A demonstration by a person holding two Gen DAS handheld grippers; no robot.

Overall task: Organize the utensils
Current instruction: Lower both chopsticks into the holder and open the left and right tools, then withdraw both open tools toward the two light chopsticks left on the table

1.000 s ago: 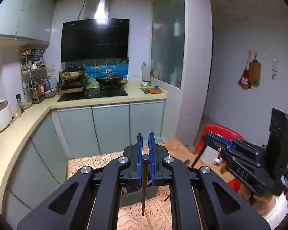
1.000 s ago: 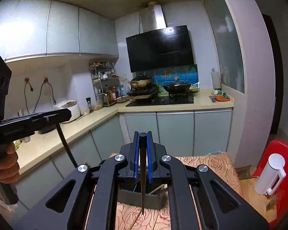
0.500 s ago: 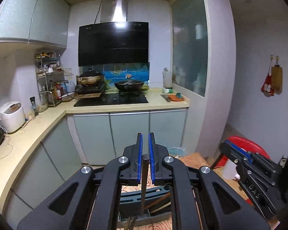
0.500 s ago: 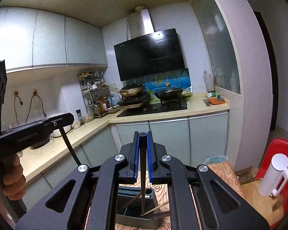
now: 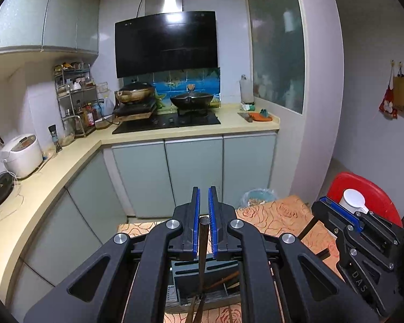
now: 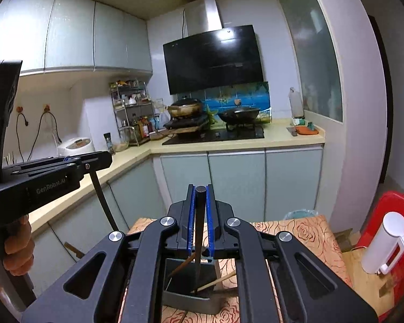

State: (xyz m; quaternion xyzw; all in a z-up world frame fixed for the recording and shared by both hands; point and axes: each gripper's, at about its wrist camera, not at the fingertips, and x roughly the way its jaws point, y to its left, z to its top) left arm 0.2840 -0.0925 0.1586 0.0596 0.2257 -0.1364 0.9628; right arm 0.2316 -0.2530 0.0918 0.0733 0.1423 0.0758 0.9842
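A dark grey utensil holder [image 5: 202, 282] stands on the rose-patterned table below both grippers; it also shows in the right wrist view [image 6: 188, 288], with wooden chopsticks [image 6: 215, 281] leaning inside. My left gripper [image 5: 204, 210] is shut on a dark chopstick [image 5: 202, 255] that hangs upright with its lower end at the holder. My right gripper [image 6: 200, 202] is shut on another dark chopstick [image 6: 199, 237] whose tip reaches into the holder. Each gripper appears in the other's view: the right one [image 5: 363, 242] and the left one [image 6: 54, 172].
The rose-patterned tablecloth [image 6: 296, 228] covers the table. A white dispenser [image 6: 385, 245] and a red stool [image 6: 390, 210] are at the right. An L-shaped counter [image 5: 54, 167] with a rice cooker [image 5: 21, 154] runs on the left. A bin [image 5: 258, 196] stands by the cabinets.
Both grippers have moved forward and lower over the holder, each keeping its chopstick. The holder now shows more fully under them, and the chopstick tips have come down to it.
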